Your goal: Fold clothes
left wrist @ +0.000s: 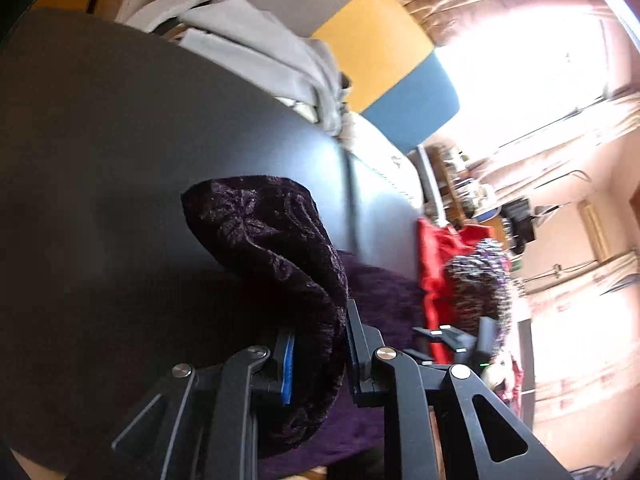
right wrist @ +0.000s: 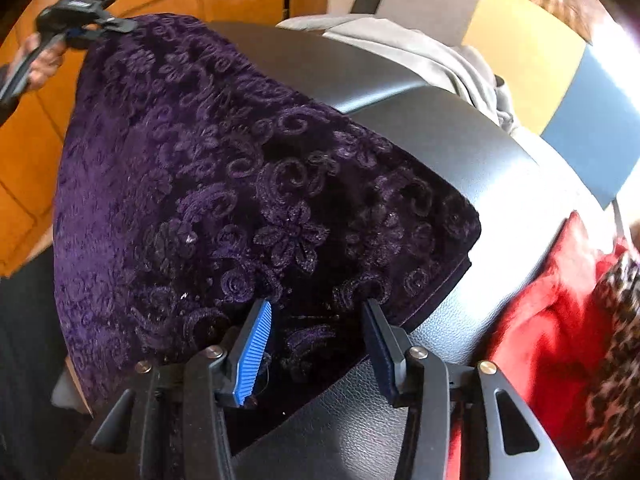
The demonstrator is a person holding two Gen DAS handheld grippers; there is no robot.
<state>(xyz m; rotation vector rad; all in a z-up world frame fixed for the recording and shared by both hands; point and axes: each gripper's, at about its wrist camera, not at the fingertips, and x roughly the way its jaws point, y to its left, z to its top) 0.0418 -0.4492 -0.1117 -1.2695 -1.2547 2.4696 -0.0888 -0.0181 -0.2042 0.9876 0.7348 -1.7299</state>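
While a corner of the purple velvet garment (right wrist: 208,168) is clamped at upper left in the left tongs (right wrist: 94,24), lifted clear of the dark counter (right wrist: 460,152), the fold is judged to be mid-step: one edge is raised, the rest is spread on the counter. In the left wrist view the same cloth (left wrist: 280,280) is seen bunched between the closed fingers of the left tongs (left wrist: 318,356). Further right, the right tongs (right wrist: 316,340) are held apart, the blue pad (right wrist: 254,356) and the dark pad over the near hem; whether cloth is touched cannot be told. The garment's long axis is judged to run from the raised corner at upper left down to the squared corner at right, which points toward the red cloth (right wrist: 552,320) beside the counter. The next move is judged to call for closing the right tongs on the hem, then carrying both held points across together so that the edges meet. Grey clothes (right wrist: 432,60) lie at the counter's far edge.
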